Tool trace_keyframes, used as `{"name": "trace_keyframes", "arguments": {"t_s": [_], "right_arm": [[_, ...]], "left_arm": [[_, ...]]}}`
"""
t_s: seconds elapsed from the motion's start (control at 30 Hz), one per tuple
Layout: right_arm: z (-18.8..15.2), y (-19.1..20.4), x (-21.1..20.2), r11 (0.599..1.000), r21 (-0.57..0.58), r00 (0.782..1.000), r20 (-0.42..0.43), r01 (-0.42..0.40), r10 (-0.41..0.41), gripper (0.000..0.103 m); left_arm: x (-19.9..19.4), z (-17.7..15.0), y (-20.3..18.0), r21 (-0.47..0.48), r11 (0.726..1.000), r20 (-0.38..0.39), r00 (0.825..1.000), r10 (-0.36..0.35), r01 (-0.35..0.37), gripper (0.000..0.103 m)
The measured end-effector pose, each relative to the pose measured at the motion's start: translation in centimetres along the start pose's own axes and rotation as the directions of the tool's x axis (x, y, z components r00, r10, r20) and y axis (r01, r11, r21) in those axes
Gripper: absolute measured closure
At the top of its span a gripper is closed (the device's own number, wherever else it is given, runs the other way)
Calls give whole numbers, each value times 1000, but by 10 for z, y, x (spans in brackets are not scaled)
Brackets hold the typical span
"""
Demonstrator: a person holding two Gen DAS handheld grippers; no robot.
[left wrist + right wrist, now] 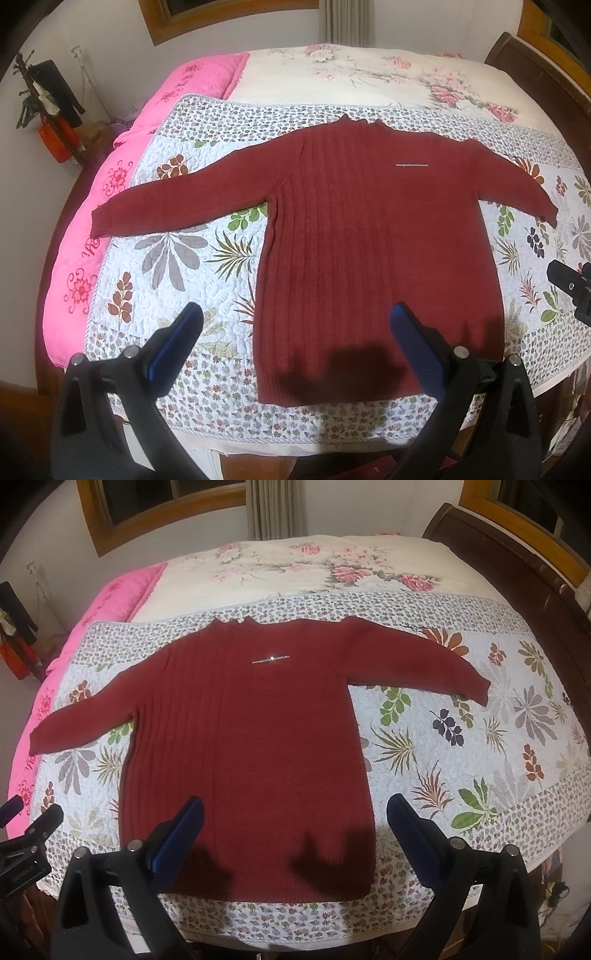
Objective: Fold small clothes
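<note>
While spread fingers (192, 325) hover, sweater (362, 236) lies beyond.

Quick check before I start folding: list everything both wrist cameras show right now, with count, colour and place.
dark red knitted sweater: one, lying flat, sleeves spread, on the quilt
leaf-patterned white quilt: one, under the sweater
pink embroidered blanket: one, along the left bed edge
cream rose-print bedspread: one, beyond the quilt
dark wooden headboard: one, right side
wood-framed window: one, back wall
left hand-held gripper: black, blue pads, open, above the hem
right hand-held gripper: same, open, above the hem
</note>
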State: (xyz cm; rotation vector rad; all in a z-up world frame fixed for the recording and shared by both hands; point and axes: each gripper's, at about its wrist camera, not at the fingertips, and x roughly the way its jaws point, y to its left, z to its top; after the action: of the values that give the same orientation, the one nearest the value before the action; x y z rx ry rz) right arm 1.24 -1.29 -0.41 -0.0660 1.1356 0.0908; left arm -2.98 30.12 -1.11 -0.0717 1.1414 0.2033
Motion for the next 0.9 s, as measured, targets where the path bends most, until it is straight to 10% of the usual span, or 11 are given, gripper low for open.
{"name": "trace_keyframes", "arguments": {"t_s": [0.9], "right_arm": [[-1,-10,-1,1000,0,1000,-2,-16,16,4]], "left_arm": [[-11,-3,-12,-11,1000,9,1000,25,-25,3]]}}
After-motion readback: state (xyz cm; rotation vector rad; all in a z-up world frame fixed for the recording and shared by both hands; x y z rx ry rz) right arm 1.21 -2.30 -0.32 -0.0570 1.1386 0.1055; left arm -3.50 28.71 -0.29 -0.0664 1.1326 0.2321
